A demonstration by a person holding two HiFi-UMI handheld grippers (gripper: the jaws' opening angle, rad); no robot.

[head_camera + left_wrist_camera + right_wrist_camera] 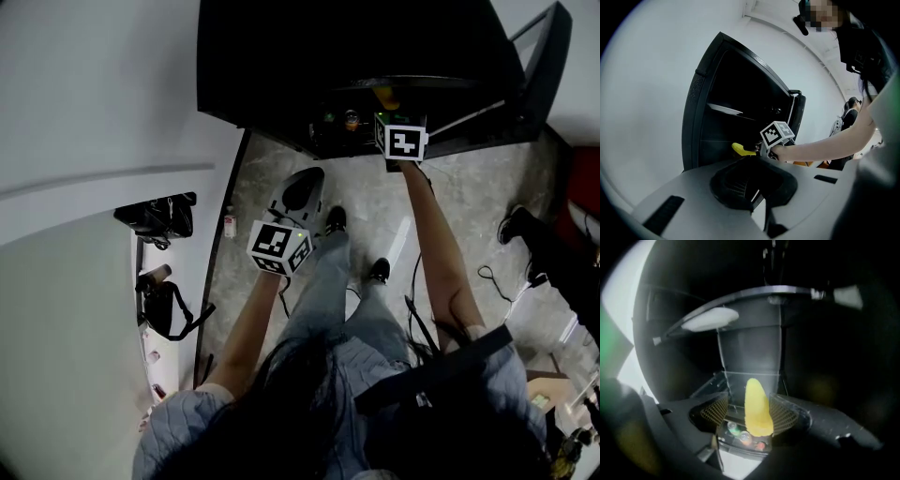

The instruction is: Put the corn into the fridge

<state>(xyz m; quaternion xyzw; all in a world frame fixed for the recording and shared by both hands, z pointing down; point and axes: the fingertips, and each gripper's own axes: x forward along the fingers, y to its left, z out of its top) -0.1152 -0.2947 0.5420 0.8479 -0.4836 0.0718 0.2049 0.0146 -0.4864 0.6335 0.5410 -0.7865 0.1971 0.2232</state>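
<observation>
While our right tool [750, 417] stood wide apart inside the fridge [750, 352], the corn [757, 406] lay between its jaws; our left tool [752, 193] was pressed together.

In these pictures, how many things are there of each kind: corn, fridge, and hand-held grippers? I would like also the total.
Corn: 1
Fridge: 1
Grippers: 2 (left gripper, right gripper)
Total: 4
</observation>
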